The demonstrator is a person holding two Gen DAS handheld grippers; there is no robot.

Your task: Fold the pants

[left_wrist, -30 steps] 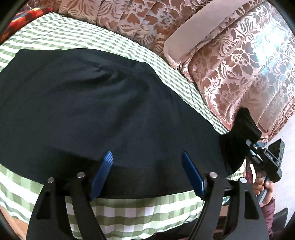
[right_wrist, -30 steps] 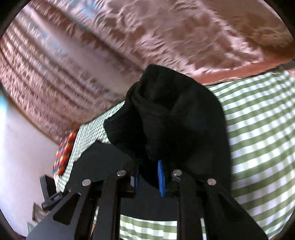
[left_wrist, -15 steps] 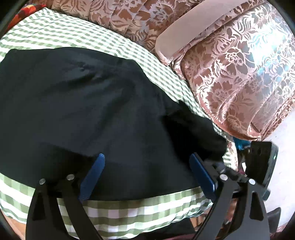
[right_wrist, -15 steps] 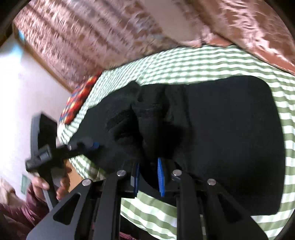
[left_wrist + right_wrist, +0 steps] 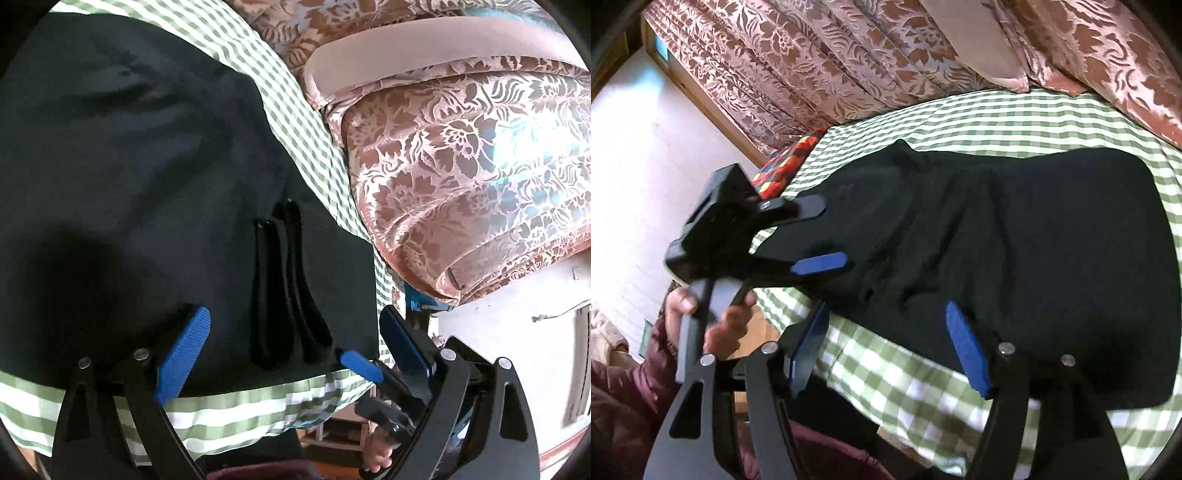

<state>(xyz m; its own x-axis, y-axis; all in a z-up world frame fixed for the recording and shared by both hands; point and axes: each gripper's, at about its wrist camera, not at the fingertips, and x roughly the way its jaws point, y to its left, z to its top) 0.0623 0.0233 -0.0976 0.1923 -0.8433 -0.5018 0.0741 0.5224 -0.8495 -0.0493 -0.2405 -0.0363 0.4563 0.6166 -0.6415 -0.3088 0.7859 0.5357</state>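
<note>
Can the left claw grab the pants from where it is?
Probably yes. The left claw is open right over the near edge of the pants, with nothing between. The right claw, also open, sits close beside it and might get bumped.

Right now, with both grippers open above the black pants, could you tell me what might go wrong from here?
1. The black pants are wrinkled and bunched near the left gripper; another fold could trap those creases.
2. The pants' near edge lies close to the edge of the green checked sheet, so a pull toward you might drag them off.
3. The right gripper hangs partly over bare sheet and could pinch the sheet too.
</note>
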